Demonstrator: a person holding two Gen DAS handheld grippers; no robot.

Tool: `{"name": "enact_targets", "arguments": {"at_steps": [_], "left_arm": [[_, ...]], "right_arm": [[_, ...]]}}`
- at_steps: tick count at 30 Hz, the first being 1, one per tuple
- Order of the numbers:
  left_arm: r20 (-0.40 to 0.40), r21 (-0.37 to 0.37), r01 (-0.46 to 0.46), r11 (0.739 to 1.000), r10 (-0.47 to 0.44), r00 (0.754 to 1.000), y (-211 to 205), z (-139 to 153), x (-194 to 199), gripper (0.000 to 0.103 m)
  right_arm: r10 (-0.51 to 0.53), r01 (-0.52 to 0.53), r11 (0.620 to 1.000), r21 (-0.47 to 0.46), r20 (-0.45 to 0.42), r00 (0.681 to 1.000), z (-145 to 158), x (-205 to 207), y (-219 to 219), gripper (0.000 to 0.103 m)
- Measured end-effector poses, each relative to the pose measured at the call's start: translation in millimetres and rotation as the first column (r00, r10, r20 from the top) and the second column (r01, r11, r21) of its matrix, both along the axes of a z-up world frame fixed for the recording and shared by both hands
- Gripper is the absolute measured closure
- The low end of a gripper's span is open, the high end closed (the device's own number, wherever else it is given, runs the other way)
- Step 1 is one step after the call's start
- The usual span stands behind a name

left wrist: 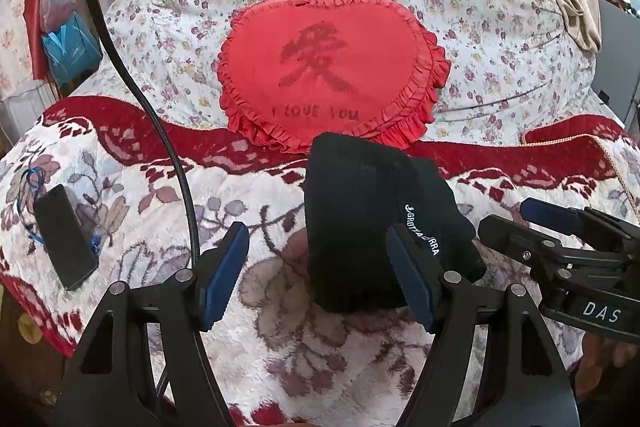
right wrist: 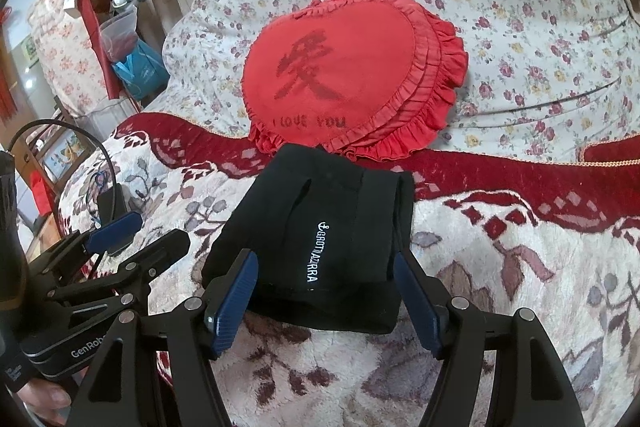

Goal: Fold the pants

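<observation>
Folded pants (right wrist: 320, 247) lie at 12 o'clock of the right hand-held gripper (right wrist: 326, 301), long axis 6-to-12; both hand-held grippers released, right nearer.

Soft, even daylight fills both fisheye views, with no glare and only faint shadows. The folded black fabric pants (left wrist: 360, 227), lying ahead of the jaws, read as a dark, nearly detailless mass apart from crisp white lettering. Beyond them the red heart-shaped ruffled cushion (right wrist: 352, 75) stays sharp. Edges bend strongly and darken into black corners.
</observation>
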State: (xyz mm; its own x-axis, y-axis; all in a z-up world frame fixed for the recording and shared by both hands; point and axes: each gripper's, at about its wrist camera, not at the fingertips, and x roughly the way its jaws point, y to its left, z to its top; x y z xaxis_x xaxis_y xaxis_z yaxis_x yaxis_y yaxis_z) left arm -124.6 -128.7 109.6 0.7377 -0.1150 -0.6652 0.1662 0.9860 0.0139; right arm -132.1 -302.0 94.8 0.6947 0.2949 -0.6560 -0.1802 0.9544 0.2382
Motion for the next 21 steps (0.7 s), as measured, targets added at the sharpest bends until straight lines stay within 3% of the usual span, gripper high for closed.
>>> {"name": "enact_targets", "arguments": {"at_steps": [21], "left_arm": [[-0.012,0.003,0.003,1.000,-0.003,1.000,-1.5,-7.2,0.2,0.031]], "right_arm": [[0.004,-0.004,1.000,0.000,-0.015,1.000,-5.2,1.7,-0.4,0.035]]}}
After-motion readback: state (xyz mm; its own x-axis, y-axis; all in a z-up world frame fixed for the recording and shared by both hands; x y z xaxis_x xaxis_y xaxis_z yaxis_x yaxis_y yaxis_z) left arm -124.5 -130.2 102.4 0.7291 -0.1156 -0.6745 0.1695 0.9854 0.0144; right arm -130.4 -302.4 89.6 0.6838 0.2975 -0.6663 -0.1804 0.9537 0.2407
